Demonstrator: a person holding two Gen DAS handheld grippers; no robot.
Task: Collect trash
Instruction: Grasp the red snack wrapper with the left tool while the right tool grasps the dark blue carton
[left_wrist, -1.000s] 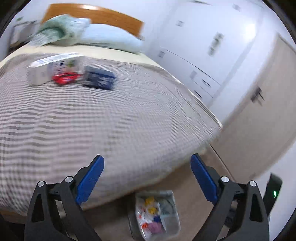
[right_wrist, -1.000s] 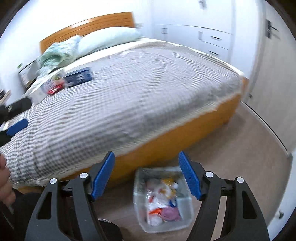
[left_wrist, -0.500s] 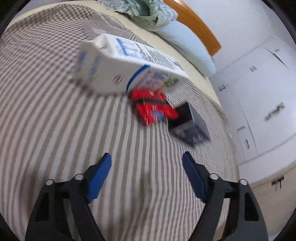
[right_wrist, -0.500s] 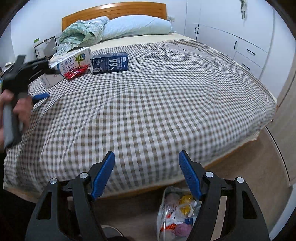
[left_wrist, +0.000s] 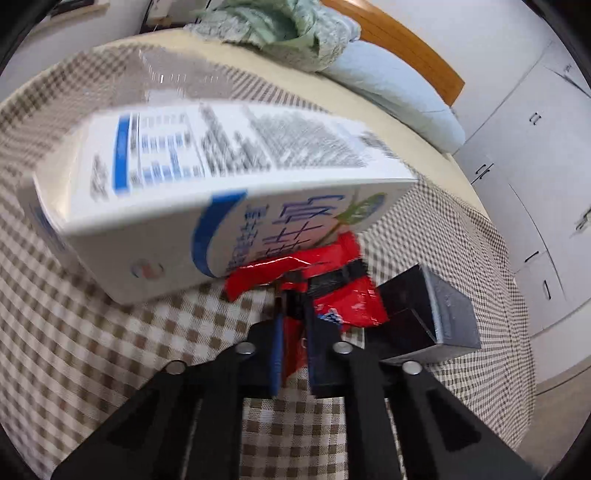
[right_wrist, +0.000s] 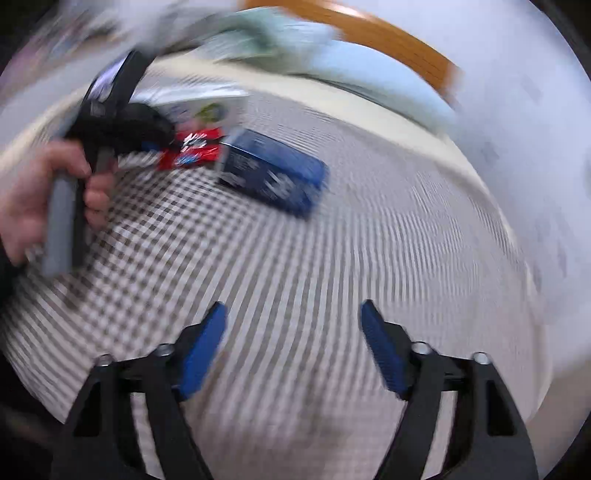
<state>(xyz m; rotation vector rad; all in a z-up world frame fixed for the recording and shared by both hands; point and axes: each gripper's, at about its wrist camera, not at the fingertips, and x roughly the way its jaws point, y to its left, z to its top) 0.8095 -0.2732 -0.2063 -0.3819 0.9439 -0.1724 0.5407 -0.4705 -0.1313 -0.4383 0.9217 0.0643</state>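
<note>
A red snack wrapper (left_wrist: 332, 280) lies on the checked bedspread (left_wrist: 110, 350), partly under a white milk carton (left_wrist: 207, 192). My left gripper (left_wrist: 293, 343) is shut on the wrapper's near edge. A dark blue carton (left_wrist: 432, 317) lies just right of it. In the right wrist view the left gripper (right_wrist: 155, 144) meets the red wrapper (right_wrist: 192, 151), with the white carton (right_wrist: 210, 107) behind and the blue carton (right_wrist: 273, 173) to the right. My right gripper (right_wrist: 291, 350) is open and empty above the bedspread (right_wrist: 295, 266), well short of the blue carton.
A pale blue pillow (left_wrist: 399, 96) and a crumpled green cloth (left_wrist: 280, 29) lie at the wooden headboard (left_wrist: 406, 44). White wardrobe drawers (left_wrist: 535, 221) stand to the right of the bed. The right wrist view is blurred by motion.
My left gripper moved up to the red wrapper and closed on it. My right gripper swung from the floor bin up over the bed toward the blue carton, still open.
</note>
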